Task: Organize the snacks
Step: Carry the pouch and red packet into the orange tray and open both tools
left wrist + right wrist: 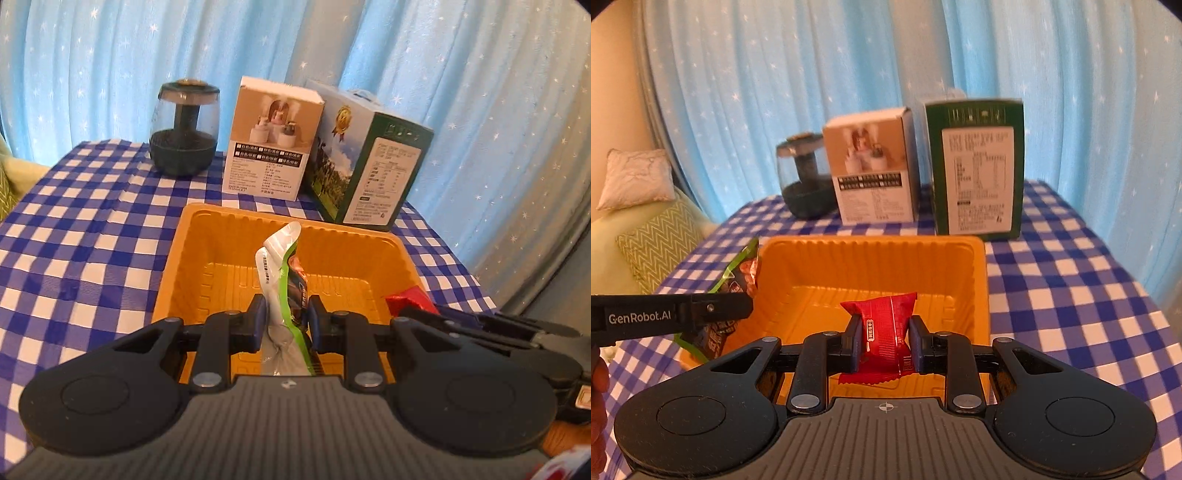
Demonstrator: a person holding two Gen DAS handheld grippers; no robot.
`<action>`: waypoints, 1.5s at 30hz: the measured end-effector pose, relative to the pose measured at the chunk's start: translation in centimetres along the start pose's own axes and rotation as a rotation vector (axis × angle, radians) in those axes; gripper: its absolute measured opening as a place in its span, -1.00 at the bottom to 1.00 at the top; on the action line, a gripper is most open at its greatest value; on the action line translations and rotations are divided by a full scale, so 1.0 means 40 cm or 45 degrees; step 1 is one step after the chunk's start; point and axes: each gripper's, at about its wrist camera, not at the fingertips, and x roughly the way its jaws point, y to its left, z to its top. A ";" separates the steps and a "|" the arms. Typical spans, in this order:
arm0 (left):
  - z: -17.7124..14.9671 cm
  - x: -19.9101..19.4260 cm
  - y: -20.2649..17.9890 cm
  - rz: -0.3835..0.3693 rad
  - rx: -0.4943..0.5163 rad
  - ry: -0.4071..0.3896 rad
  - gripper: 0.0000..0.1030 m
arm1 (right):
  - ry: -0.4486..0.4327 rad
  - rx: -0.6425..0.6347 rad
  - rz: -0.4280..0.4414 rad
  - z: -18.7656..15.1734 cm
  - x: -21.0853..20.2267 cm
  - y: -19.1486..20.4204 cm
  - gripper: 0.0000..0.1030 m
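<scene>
An orange plastic tray (236, 236) (975, 280) sits on the blue-and-white checked tablecloth. My left gripper (285, 317) is shut on a green and silver snack packet (282, 273), held upright over the tray's near side. My right gripper (882, 339) is shut on a red snack packet (884, 328), also over the tray's near part. In the right wrist view, the left gripper's finger and the green packet (744, 269) show at the tray's left rim. In the left wrist view, the red packet (410, 301) and the right gripper show at the tray's right edge.
Behind the tray stand a dark glass humidifier (184, 127) (803, 177), a white product box (271, 140) (873, 170) and a green carton (365, 162) (977, 170). Blue starred curtains hang behind. Cushions (646, 229) lie left of the table. A hand (596, 406) shows at the left edge.
</scene>
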 end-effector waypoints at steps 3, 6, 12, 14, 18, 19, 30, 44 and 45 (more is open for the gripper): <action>0.004 0.028 0.014 0.004 -0.031 0.007 -0.58 | 0.026 0.010 -0.006 -0.001 0.032 -0.010 -0.48; 0.006 0.049 0.021 0.009 -0.035 0.016 -0.57 | 0.051 0.024 -0.007 -0.001 0.055 -0.018 -0.48; 0.002 0.071 0.026 0.030 -0.041 0.049 -0.47 | 0.063 0.043 -0.011 -0.002 0.069 -0.026 -0.48; -0.001 0.065 0.024 0.028 -0.025 0.043 -0.42 | 0.069 0.042 -0.007 -0.002 0.072 -0.023 -0.48; 0.000 0.054 0.024 0.038 -0.019 0.038 -0.42 | 0.061 0.056 0.001 0.001 0.069 -0.019 -0.48; 0.000 0.050 0.024 0.037 -0.021 0.034 -0.42 | 0.057 0.062 0.003 0.002 0.068 -0.017 -0.48; 0.001 0.024 0.029 0.061 -0.001 0.009 0.03 | -0.049 0.161 0.046 0.014 0.040 -0.028 0.48; -0.022 -0.051 -0.001 0.065 0.040 -0.022 0.44 | -0.127 0.167 -0.052 0.010 -0.051 -0.056 0.48; -0.027 -0.057 -0.005 0.068 0.046 -0.021 0.44 | -0.127 0.174 -0.054 0.007 -0.061 -0.059 0.48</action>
